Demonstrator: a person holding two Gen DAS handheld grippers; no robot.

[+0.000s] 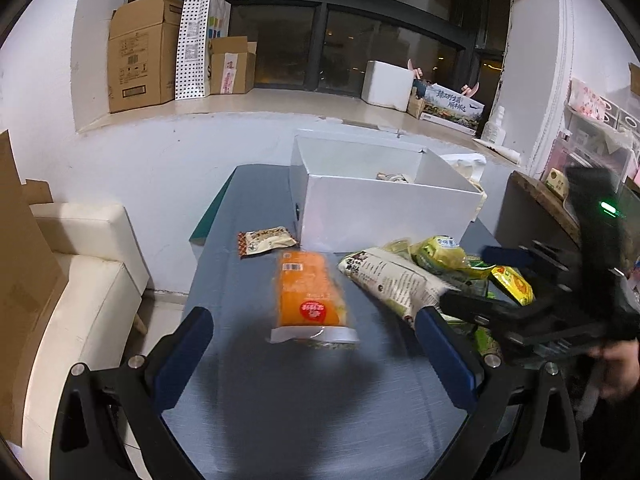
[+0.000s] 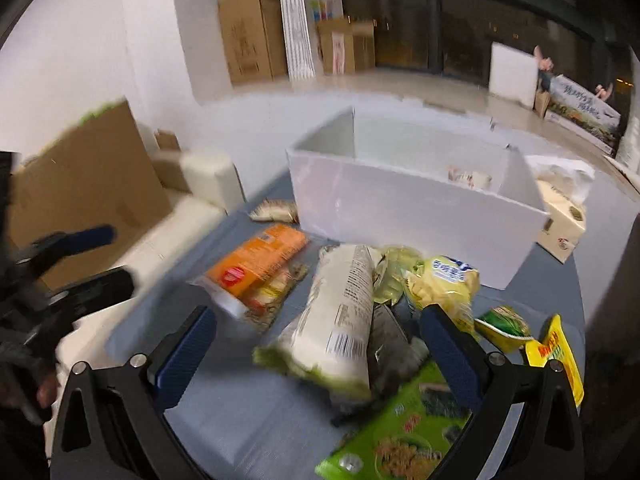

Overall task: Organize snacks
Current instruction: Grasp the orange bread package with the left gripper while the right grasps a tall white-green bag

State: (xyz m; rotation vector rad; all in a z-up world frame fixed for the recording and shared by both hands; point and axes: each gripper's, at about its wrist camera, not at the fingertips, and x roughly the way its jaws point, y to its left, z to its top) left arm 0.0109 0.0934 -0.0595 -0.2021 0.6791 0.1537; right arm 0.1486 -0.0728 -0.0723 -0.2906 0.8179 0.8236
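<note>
An orange snack pack (image 1: 307, 294) lies on the blue-grey table (image 1: 280, 400), just ahead of my open left gripper (image 1: 316, 320), whose fingers are empty. A small beige packet (image 1: 266, 240) rests beside the white box (image 1: 380, 204). My right gripper (image 2: 320, 320) is open over a long white bag (image 2: 340, 320) in the snack pile. Around that bag lie a yellow-green bag (image 2: 444, 284), a green box (image 2: 404, 428), a yellow sachet (image 2: 554, 356) and the orange pack (image 2: 260, 264). The right gripper (image 1: 468, 280) also shows in the left wrist view.
The white box (image 2: 400, 208) has a divider and one item inside. A cream sofa (image 1: 80, 280) and cardboard (image 1: 20, 260) stand left of the table. Cartons (image 1: 140, 52) sit on the window ledge. A tissue box (image 2: 564, 220) lies right of the white box.
</note>
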